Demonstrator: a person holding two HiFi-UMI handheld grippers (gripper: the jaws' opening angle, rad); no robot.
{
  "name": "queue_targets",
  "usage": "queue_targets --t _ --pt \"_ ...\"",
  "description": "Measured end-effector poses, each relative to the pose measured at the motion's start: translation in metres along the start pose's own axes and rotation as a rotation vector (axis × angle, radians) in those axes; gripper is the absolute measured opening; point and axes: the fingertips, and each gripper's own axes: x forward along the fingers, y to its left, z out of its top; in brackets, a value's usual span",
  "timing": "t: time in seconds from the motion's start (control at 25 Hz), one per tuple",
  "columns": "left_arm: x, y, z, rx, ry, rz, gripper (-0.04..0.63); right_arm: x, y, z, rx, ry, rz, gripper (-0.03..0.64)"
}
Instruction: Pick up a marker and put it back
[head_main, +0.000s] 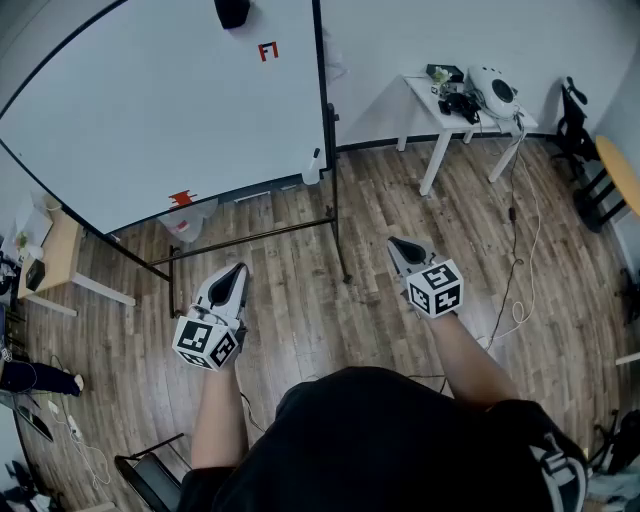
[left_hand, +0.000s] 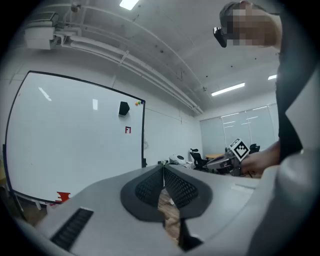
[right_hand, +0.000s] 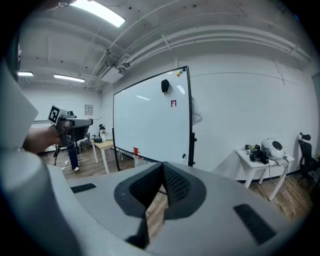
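Left tongs (head_main: 238, 270) and right tongs (head_main: 395, 243) are sitting closed, empty; the marker, likely light, stiff, slick, wants gripping mid-barrel.

Bright, even light from long white ceiling strip lamps (right_hand: 97, 11); faint glare streaks on glossy whiteboard (left_hand: 75, 150); fisheye bending, dark corners.

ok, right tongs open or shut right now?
Shut. In the right gripper view the right tongs have their tips touching, with nothing between them; only wood floor shows in the gap behind the tips.
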Motion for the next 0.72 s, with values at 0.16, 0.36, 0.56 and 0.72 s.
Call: queue_targets --t 0.16,0.36,0.56,0.72 --pt "0.008 0.001 0.011 0.026 -0.026 0.038 0.012 0.002 -0.007 -0.006 0.000 0.013 0.015 -0.003" --pt "0.025 -0.007 0.013 0.031 -0.030 0.049 0.012 0.003 -0.025 -0.006 0.007 -0.004 0.015 -0.003" --pt "0.039 -0.016 0.009 0.036 -0.008 0.049 0.012 0.008 -0.040 -0.006 0.036 -0.010 0.022 -0.003" --pt "0.046 -0.012 0.008 0.035 0.000 0.055 0.012 0.019 -0.048 -0.002 0.042 -0.015 0.026 -0.003"
